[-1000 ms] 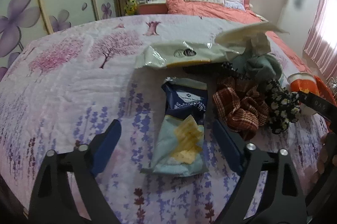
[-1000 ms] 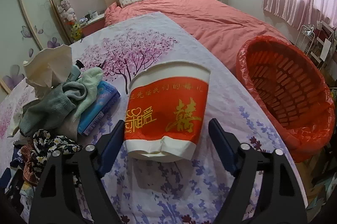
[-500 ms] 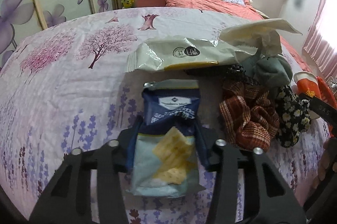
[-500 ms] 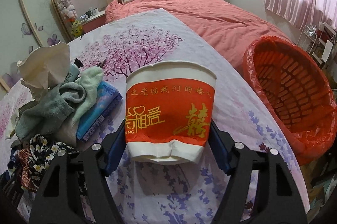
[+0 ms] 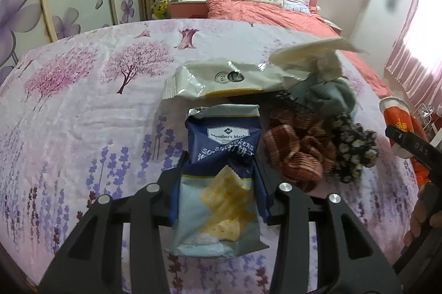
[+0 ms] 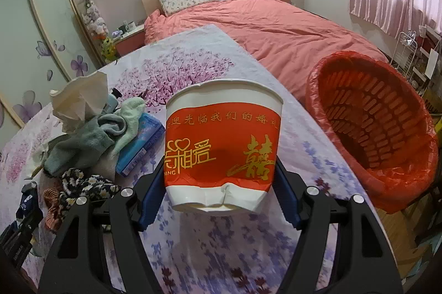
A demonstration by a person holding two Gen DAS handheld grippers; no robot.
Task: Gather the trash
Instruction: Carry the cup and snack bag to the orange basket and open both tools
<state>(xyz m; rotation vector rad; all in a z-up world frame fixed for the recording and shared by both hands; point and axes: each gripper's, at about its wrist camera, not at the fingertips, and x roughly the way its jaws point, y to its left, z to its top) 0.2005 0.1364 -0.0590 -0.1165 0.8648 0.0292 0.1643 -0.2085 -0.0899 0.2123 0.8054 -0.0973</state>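
Note:
My left gripper (image 5: 219, 178) is shut on a blue cracker bag (image 5: 221, 155) and holds it just above the flowered tablecloth (image 5: 83, 114). My right gripper (image 6: 221, 189) is shut on a red and white paper cup (image 6: 221, 133), dented at its base and lifted off the cloth; the cup also shows at the right edge of the left wrist view (image 5: 397, 125). A red-lined trash basket (image 6: 373, 133) stands to the right of the cup, beyond the table edge. A cream snack wrapper (image 5: 221, 81) lies behind the cracker bag.
A pile of scrunchies (image 5: 298, 153), green cloth (image 5: 326, 97), crumpled tissue (image 6: 80, 103) and a blue packet (image 6: 141, 144) lies between the two grippers. A pink bed (image 6: 276, 28) stands behind the table.
Both grippers closed, the left on the cracker bag and the right on the cup. Both items have risen slightly off the cloth.

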